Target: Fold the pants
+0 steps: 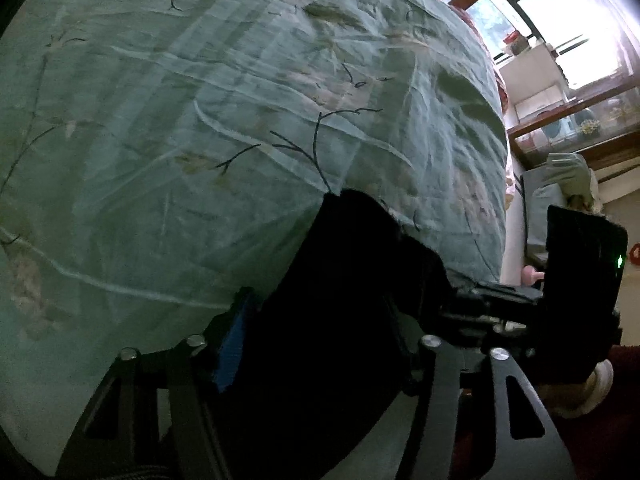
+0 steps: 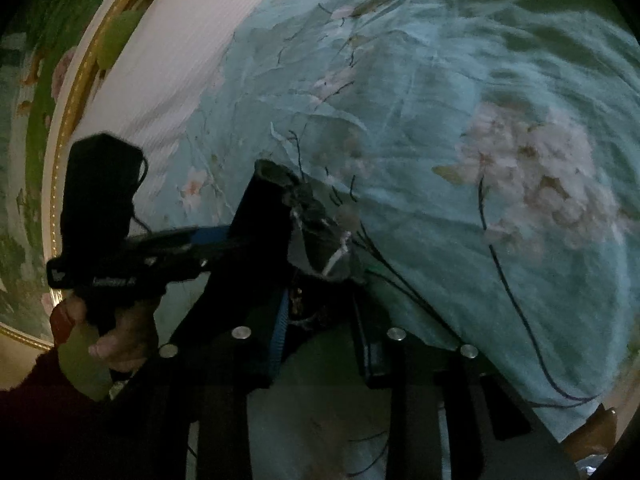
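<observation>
While each gripper, left (image 1: 320, 320) and right (image 2: 316, 292), seems clamped on dark pants (image 1: 352, 280) above the bedspread (image 1: 200, 140), laying them flat likely comes next.

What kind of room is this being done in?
Most likely a bedroom at home: a bed under a green floral bedspread, a white pillow against a gilt-framed headboard, and a window at the side.
</observation>
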`<action>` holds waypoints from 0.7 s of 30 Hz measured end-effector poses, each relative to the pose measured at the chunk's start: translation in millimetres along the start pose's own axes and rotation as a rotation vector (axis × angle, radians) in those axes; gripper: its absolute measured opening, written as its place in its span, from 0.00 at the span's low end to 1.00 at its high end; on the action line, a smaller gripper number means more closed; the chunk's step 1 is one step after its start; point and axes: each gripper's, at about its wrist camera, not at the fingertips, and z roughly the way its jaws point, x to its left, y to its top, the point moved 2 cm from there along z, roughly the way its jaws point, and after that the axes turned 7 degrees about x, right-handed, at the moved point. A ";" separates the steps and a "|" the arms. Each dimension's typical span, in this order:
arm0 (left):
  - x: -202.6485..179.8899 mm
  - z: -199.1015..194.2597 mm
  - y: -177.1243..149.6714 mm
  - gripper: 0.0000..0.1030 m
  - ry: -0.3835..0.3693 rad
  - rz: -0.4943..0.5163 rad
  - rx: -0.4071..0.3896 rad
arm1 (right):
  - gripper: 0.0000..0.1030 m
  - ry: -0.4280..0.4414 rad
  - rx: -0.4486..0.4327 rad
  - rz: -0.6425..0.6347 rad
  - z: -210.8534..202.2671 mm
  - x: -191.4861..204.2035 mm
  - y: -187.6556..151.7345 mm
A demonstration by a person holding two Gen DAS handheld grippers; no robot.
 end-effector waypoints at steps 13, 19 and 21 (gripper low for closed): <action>-9.7 -35.9 -12.9 0.09 -0.040 -0.013 -0.143 | 0.14 0.109 -0.012 -0.204 -10.5 38.2 1.6; -4.0 -89.2 -52.4 0.09 -0.051 -0.046 -0.258 | 0.14 0.255 0.024 -0.337 -15.7 90.9 -0.3; 3.7 -104.8 -69.4 0.09 -0.076 -0.082 -0.298 | 0.14 0.283 0.045 -0.381 -11.2 110.5 -2.0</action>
